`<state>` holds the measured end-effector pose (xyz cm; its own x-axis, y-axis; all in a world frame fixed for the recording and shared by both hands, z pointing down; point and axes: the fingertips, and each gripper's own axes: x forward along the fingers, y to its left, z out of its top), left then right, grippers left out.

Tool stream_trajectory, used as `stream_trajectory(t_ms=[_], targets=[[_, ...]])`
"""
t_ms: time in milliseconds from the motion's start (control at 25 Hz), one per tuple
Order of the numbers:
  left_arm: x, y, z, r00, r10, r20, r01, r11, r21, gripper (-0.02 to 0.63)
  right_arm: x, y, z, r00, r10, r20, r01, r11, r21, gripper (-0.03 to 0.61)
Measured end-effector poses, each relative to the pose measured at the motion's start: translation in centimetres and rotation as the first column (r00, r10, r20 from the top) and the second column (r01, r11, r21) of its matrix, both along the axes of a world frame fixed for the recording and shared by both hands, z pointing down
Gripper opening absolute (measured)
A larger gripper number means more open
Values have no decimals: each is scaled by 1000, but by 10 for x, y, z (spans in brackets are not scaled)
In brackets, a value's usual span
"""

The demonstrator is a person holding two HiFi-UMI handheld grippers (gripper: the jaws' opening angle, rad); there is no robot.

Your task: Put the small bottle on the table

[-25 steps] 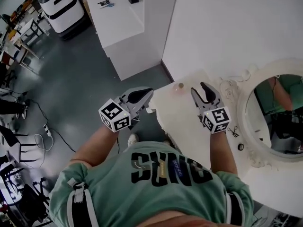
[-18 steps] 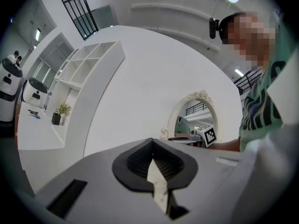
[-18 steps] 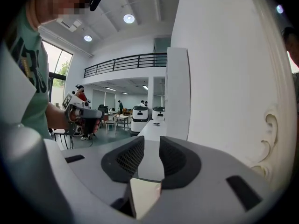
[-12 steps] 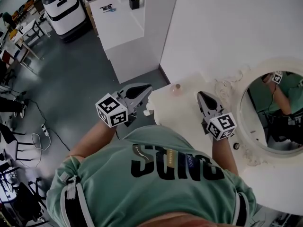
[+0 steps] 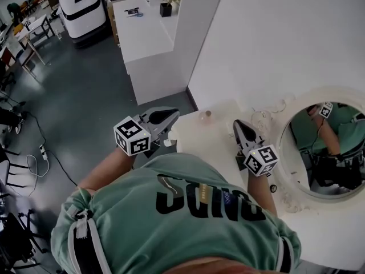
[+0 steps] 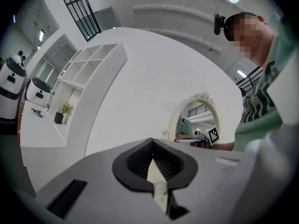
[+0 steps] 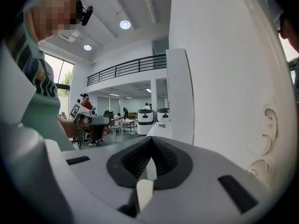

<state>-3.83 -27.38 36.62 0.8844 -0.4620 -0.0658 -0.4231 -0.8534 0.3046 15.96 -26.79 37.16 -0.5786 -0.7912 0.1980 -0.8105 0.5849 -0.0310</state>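
The small pinkish bottle (image 5: 207, 115) stands upright on the white table (image 5: 212, 148), near its far left corner. My right gripper (image 5: 235, 124) hovers over the table to the bottle's right, apart from it, with its jaws shut and nothing between them. In the right gripper view the pads (image 7: 140, 164) meet with nothing held. My left gripper (image 5: 173, 116) hangs off the table's left edge above the floor. It is also shut and empty, as its own view shows at the pads (image 6: 161, 164).
An ornate round mirror (image 5: 288, 170) leans at the table's right, with small dark items (image 5: 274, 188) before it. A white counter (image 5: 142, 36) with a potted plant (image 5: 166, 7) stands beyond. White machines (image 5: 82, 7) sit on the grey floor.
My right gripper's jaws have gone from wide open to shut, with nothing in them. It has drawn back a little from the bottle, which stays on the table. The left gripper barely moved.
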Motion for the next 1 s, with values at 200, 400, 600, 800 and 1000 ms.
stream_trajectory(t_ms=[200,400,600,800,1000], targets=[[1,-1,-2,1000,-1,4,1,1000,-2,-1,2,0,-3,1000,-9,7,9,1000,2,-6],[3,-2,-1,1000,0,4,0,1000,-2,0,4,0,1,1000,-12,25,12,1000,-10,-6],[1,0,-1,1000,-5,4,5,1000,-1,-1,5,2,2,1000,-18,17,18,1000,-10,-6],[-2,4,-1,1000,-11,4,11,1000,-6,0,1,7,4,1000,-27,-9,27,1000,-8,-6],[-3,6,2,1000,-14,4,14,1000,-13,-2,0,9,8,999,-30,-15,30,999,-13,-6]])
